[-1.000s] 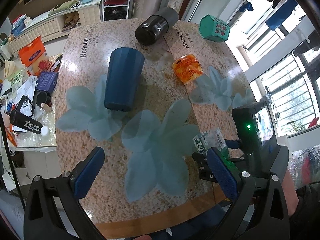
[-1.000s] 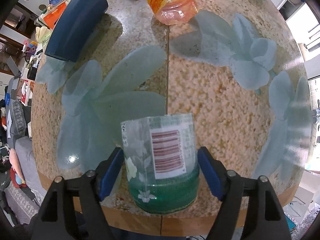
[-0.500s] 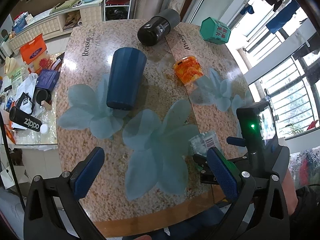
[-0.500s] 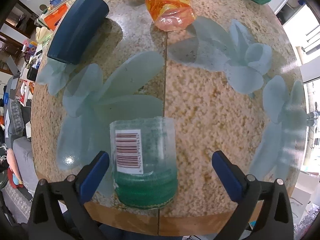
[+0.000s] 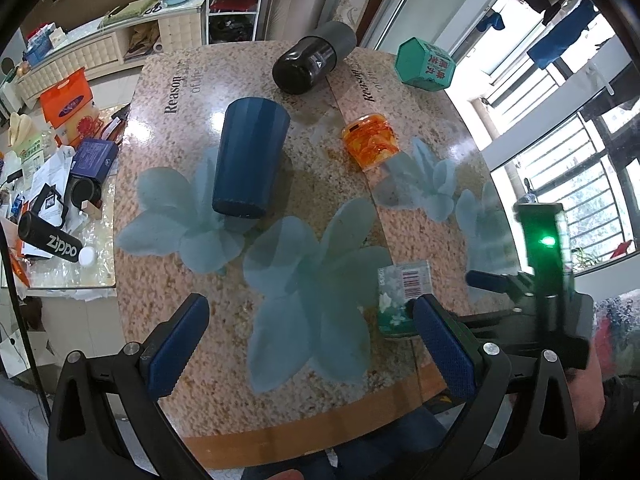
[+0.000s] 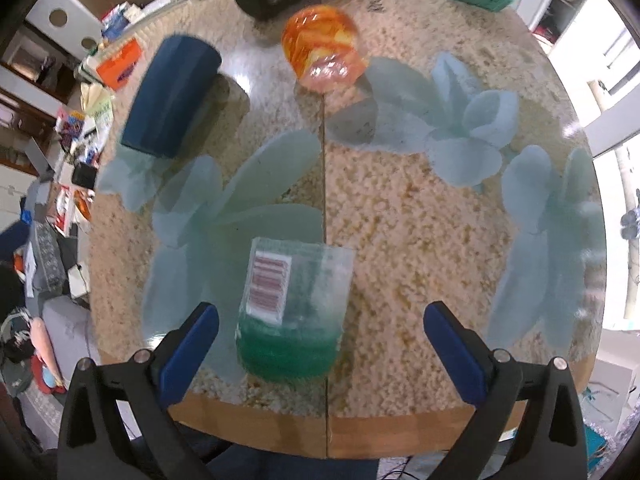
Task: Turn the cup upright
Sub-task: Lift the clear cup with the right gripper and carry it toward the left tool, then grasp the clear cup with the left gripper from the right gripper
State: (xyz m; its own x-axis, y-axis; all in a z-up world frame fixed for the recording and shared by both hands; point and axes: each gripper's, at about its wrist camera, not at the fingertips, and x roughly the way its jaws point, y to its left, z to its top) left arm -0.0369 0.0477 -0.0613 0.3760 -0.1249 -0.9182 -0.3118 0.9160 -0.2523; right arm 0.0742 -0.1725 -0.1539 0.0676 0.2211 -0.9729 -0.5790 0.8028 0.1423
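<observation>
Glossy speckled stone, printed with pale teal flowers, forms the worktop [image 6: 400, 216]. Low in the right wrist frame, a translucent plastic cup [image 6: 294, 312] with a barcode label and green ribbed base stands between the right gripper [image 6: 320, 344] jaws, which gape wide, touching nothing. At upper left lies a faceted dark-blue tumbler [image 6: 168, 100] on its side; a crinkled orange jar [image 6: 320, 52] sits top centre. The left gripper [image 5: 308, 344] jaws spread wide, low in frame above bare stone.
</observation>
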